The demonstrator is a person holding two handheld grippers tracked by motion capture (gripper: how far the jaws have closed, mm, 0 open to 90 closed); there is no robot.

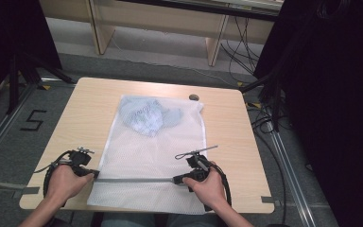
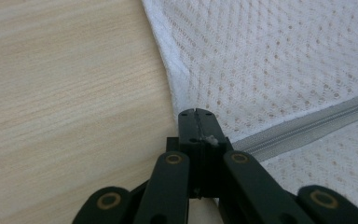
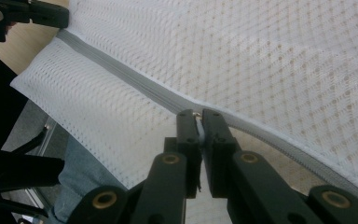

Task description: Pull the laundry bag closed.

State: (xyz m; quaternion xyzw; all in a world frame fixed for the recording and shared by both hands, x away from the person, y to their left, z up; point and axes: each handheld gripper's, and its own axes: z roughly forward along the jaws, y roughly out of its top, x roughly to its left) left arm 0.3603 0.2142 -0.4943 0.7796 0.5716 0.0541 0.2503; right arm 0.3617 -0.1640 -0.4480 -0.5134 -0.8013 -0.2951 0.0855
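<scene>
On the light wooden table point(image 1: 80, 113) lies a white mesh laundry bag point(image 1: 142, 156), flat, its near end hanging slightly over the person's edge, with a pale blue garment point(image 1: 146, 116) bundled inside at the far end. A grey zipper point(image 1: 132, 179) runs across the near part. The left gripper point(image 1: 90, 174) has its jaws closed on the bag's left edge right where the zipper begins; the right gripper point(image 1: 176, 179) is pinched shut on what looks like the zipper pull (a small metal glint shows between the jaws in the right gripper view). The bag should be light, limp and prone to bunching, so the stiffer zipper tape and hemmed edge are probably the best holds; bare mesh would stretch and could snag.
</scene>
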